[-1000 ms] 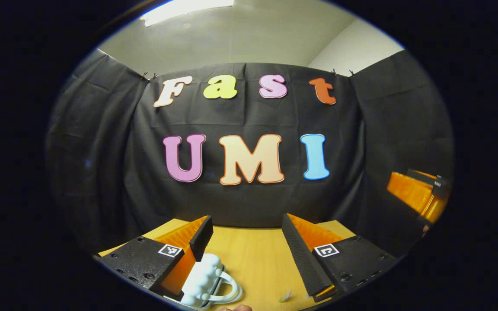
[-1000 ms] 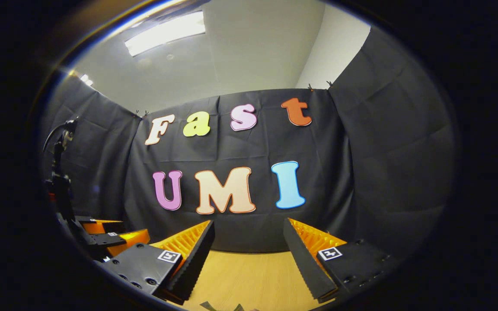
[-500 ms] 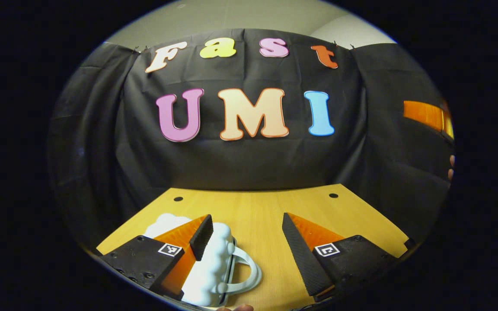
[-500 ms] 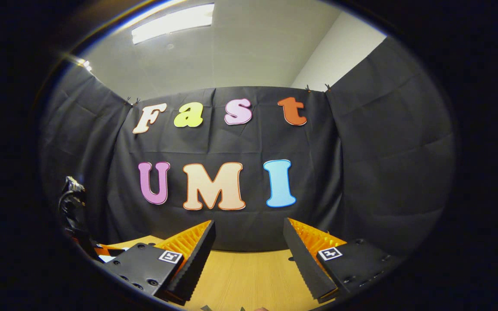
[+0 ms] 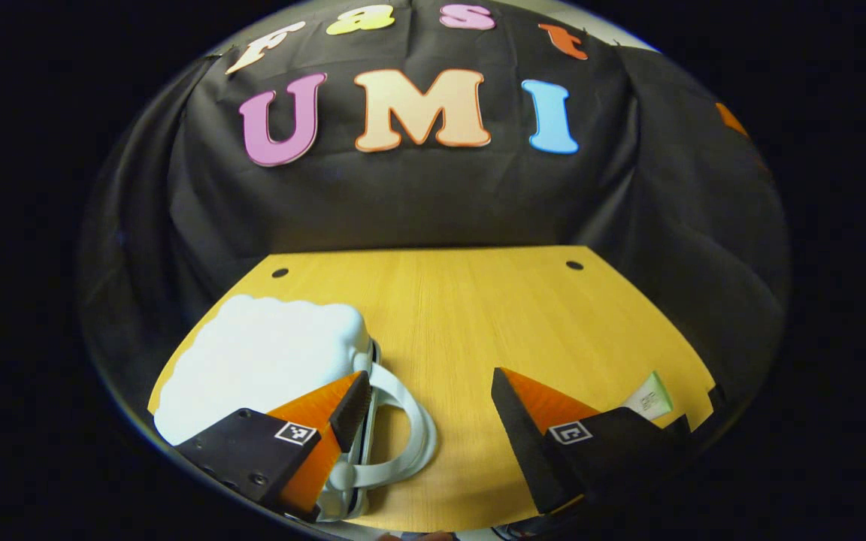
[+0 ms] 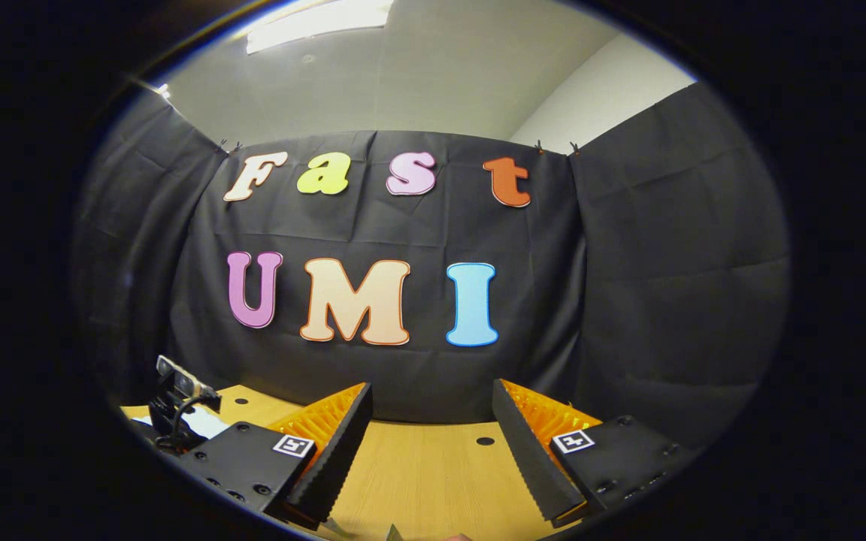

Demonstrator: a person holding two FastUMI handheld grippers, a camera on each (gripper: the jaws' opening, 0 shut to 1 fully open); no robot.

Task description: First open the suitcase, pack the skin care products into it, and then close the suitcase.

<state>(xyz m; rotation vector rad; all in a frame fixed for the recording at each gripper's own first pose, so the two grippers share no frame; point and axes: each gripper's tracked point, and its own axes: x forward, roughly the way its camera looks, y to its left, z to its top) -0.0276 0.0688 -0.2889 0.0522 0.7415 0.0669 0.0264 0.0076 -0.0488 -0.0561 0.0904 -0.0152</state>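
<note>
A small white suitcase (image 5: pixel 260 361) with a bumpy lid and a white loop handle (image 5: pixel 403 443) lies flat and closed at the left of the wooden table (image 5: pixel 470 315) in the left gripper view. My left gripper (image 5: pixel 429 387) hangs open above the table, its left finger over the handle end of the case, touching nothing. A white tube with a green end (image 5: pixel 649 397) peeks out behind the right finger. In the right gripper view my right gripper (image 6: pixel 431 398) stands open over the table (image 6: pixel 433 473) with nothing between its fingers. The other gripper's body (image 6: pixel 177 394) shows at the far left.
Black cloth walls close the table in at the back and on both sides. Two small dark holes (image 5: pixel 573 265) mark the table's far edge. Bare wood stretches between the suitcase and the tube.
The left gripper has tilted down toward the table, bringing the whole suitcase and the tube into sight. The right gripper has tipped slightly lower and turned a little.
</note>
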